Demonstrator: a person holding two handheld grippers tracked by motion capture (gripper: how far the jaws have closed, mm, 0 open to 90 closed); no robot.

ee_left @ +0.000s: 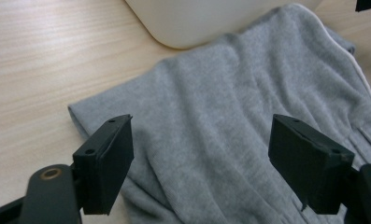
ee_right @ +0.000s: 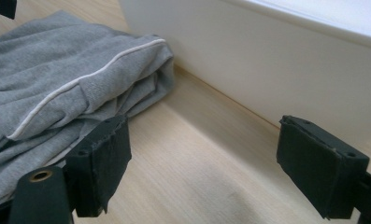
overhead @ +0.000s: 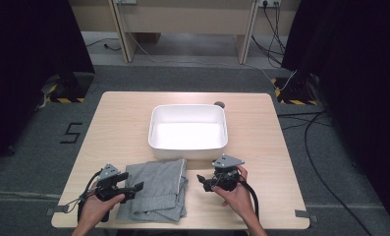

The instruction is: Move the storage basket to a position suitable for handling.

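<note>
A folded grey garment (overhead: 157, 189) with thin white piping lies on the wooden table (overhead: 119, 123) near the front edge, just below a white rectangular tub (overhead: 188, 130). My left gripper (overhead: 134, 188) is at the garment's left edge, open, its jaws spread over the grey cloth (ee_left: 230, 121) without holding it. My right gripper (overhead: 203, 181) is just right of the garment, open, with bare table between its jaws. In the right gripper view the folded cloth (ee_right: 57, 93) lies at the left and the tub wall (ee_right: 276, 65) rises right behind.
The tub is empty and stands at the table's middle. A small round brown thing (overhead: 219, 104) sits behind its far right corner. Cables (overhead: 310, 142) run over the floor right of the table.
</note>
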